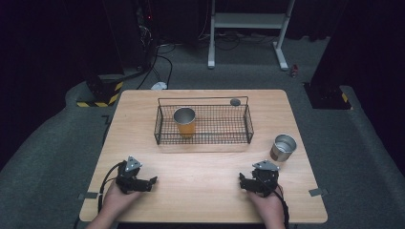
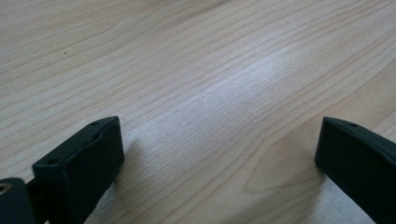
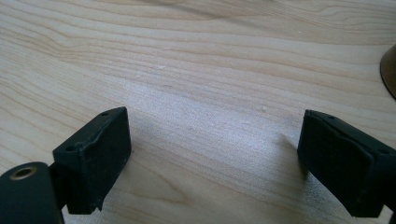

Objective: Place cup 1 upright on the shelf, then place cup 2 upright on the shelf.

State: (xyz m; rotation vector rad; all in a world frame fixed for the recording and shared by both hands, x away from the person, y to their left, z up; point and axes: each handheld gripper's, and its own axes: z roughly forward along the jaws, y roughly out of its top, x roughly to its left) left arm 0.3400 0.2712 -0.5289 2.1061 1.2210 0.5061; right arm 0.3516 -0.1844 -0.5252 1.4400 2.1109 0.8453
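Both sets of fingers gape wide on bare table (image 1: 200, 167); my left gripper (image 1: 152, 182) and right gripper (image 1: 241, 180) sit nearer me than the wire basket (image 1: 203, 138). One orange cup (image 1: 185, 122) stands inside the basket; the steel cup (image 1: 283, 148) waits right of it, just beyond my right gripper; open wood between, table edge close.

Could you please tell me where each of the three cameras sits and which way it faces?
High view: above the person's side, facing forward and down on the table; both hands and grippers show.
Left gripper view: rides the left gripper, facing bare tabletop; open jaws.
Right gripper view: rides the right gripper, likewise; open jaws.
Shared: the wood tabletop.
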